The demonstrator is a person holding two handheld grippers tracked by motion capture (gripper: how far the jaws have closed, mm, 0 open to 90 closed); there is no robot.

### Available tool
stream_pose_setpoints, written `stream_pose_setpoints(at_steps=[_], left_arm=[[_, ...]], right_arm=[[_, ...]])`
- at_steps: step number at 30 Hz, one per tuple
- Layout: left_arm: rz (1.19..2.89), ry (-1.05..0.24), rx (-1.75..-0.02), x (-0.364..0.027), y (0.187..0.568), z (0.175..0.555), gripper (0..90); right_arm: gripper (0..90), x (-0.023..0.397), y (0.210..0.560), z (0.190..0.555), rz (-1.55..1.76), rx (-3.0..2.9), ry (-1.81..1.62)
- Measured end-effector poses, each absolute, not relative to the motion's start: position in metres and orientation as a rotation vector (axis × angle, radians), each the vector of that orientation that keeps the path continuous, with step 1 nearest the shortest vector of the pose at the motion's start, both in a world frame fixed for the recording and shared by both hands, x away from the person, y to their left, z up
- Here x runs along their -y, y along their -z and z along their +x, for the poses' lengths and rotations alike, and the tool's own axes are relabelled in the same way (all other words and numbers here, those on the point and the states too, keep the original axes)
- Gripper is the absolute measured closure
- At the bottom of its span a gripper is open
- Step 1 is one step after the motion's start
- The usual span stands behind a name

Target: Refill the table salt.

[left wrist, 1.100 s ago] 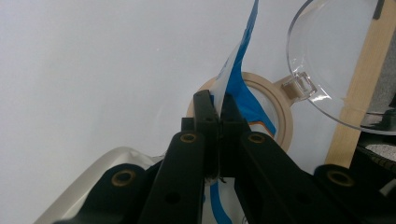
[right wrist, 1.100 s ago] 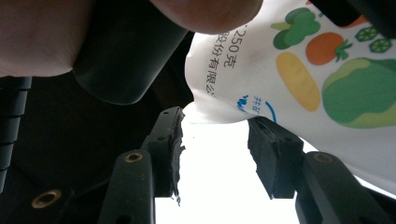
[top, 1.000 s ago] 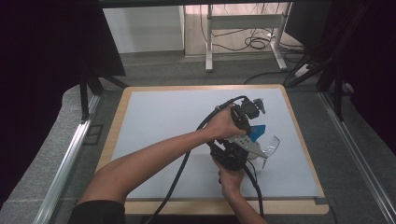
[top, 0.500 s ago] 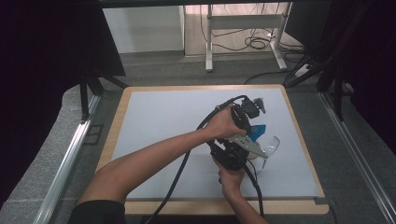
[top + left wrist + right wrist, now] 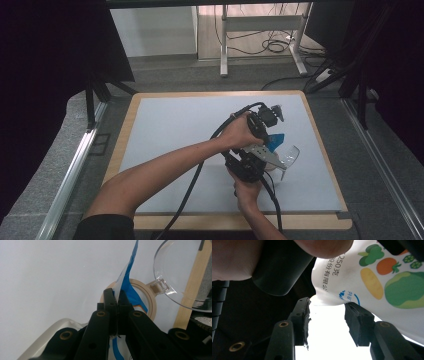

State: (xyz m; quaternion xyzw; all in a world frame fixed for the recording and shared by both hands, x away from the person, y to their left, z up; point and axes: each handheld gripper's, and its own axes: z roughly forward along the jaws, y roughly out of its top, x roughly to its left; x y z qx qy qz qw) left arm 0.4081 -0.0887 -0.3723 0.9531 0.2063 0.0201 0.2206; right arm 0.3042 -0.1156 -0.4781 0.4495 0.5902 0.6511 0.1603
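High view: left gripper (image 5: 269,134) reaching down from the far side, right gripper (image 5: 270,154) coming up from the near side, both meeting at the blue-and-white pouch (image 5: 275,140) near the right part of the white mat (image 5: 175,125). Clear hinged lid (image 5: 291,154) swung open just to the right of the pouch. Plenty of bare mat to the left. Much less room on the right, where the wooden edge (image 5: 320,145) runs close.

Left gripper view: left gripper (image 5: 117,296) pressed together on the pouch (image 5: 128,275), pinching one edge so that the long axis runs up and away from the tips. Directly beyond, the round container's beige rim (image 5: 152,307), with the pouch's lower part hanging into or over the opening; hard to tell which. Lid (image 5: 180,270) tilted back to the right.

Right gripper view: right gripper (image 5: 327,307) spread about halfway, gripping nothing. Printed pouch (image 5: 367,277) just above the tips and leaning right, its lower corner over the gap. Nearer of the two to that free corner, so likely a short rise and a squeeze to take it
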Motion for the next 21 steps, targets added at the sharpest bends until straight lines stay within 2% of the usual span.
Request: stream_pose_setpoints(at_steps=[21], left_arm=[[2.65,-0.051,-0.572,0.0871,0.3732,0.4111,90.0]], right_arm=[[55.3,0.1139,0.4797,0.3062,1.278,-1.672,-1.876]])
